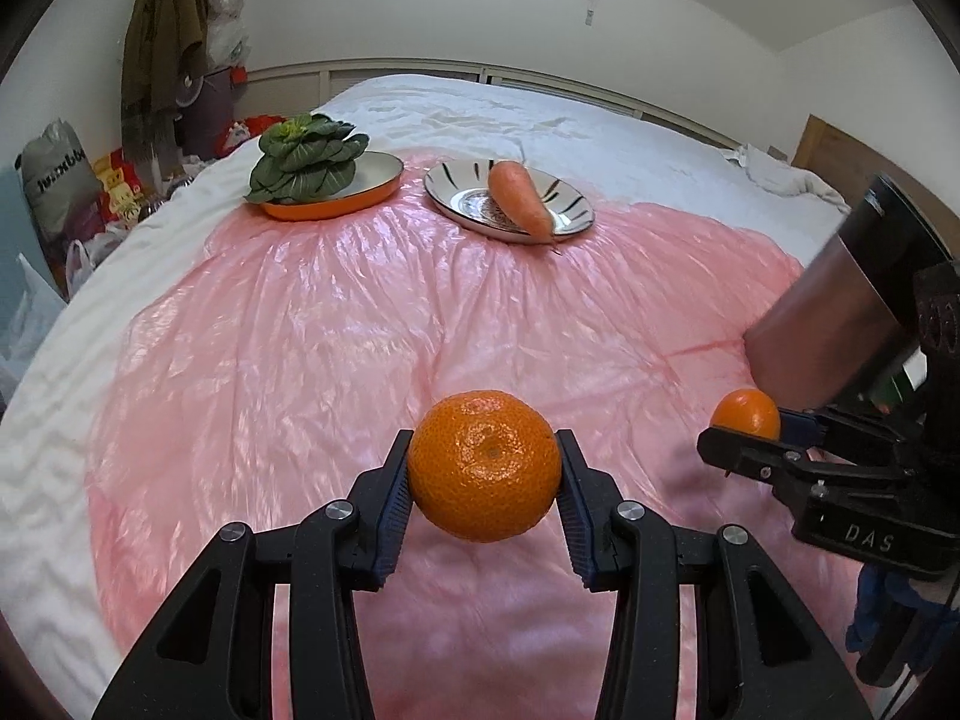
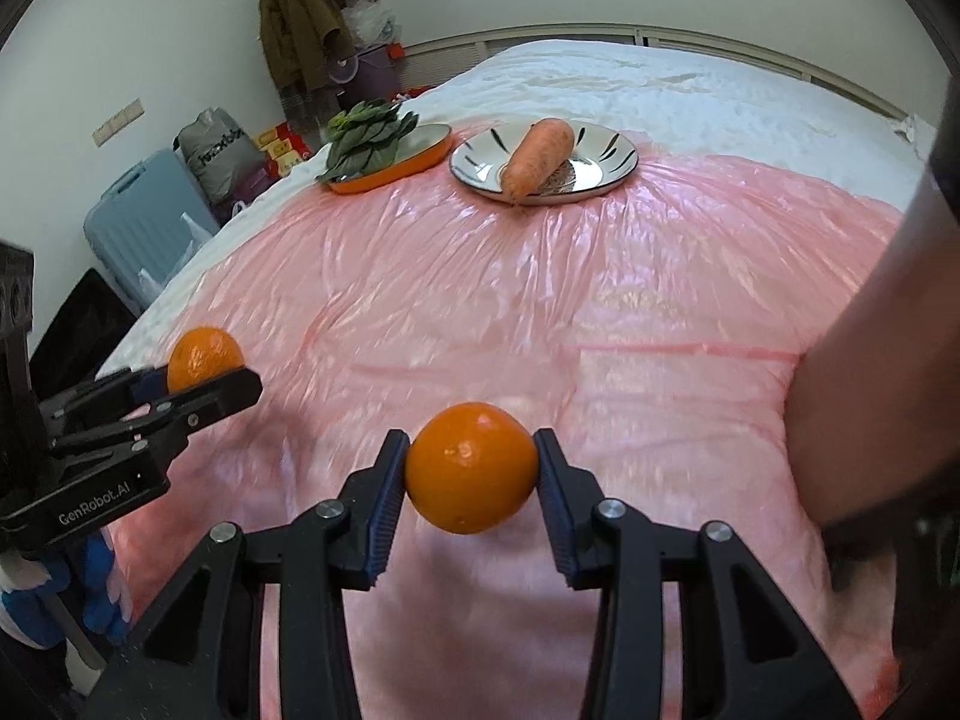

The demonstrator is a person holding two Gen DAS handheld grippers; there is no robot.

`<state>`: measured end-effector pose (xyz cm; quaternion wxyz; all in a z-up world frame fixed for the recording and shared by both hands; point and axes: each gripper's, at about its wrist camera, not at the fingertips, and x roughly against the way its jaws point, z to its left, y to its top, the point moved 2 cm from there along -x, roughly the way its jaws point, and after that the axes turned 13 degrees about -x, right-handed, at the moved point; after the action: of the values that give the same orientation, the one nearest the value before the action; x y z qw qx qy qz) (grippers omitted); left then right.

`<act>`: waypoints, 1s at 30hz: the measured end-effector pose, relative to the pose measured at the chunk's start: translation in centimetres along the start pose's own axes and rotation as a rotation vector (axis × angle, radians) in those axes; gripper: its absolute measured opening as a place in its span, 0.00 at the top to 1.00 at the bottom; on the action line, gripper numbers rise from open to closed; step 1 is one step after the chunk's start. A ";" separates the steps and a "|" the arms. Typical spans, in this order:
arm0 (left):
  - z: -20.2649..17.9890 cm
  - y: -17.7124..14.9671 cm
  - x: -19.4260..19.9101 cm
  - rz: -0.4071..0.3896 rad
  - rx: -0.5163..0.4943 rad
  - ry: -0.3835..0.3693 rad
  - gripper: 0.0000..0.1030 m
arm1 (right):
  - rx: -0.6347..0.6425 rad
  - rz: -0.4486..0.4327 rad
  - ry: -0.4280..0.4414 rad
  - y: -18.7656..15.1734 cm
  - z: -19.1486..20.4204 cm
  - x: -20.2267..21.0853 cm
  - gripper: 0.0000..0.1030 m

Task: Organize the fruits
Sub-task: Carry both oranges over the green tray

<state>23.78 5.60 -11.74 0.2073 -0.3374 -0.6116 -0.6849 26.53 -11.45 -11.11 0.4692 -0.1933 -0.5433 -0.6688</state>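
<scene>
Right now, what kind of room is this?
Most likely a bedroom: the plates sit on a big bed under a pink plastic sheet, a coat hangs on the wall, and a blue suitcase stands beside it.

**Lettering on the two grippers and a bag**

"GenRobot.AI" stands in pale letters on the black body of the left gripper, read in the right wrist view. "DAS" is embossed on the black body of the right gripper, read in the left wrist view. A grey bag by the wall bears dark lettering, mirrored or turned and not legible.
</scene>
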 end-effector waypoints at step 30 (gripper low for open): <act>-11.9 -3.6 9.2 -0.010 -0.131 -0.092 0.62 | -0.013 -0.049 -0.122 -9.7 -2.9 12.7 0.36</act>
<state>12.44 -4.25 -7.96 0.1531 -0.3781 -0.5762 -0.7083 13.01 -19.69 -7.62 0.4173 -0.2236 -0.5711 -0.6705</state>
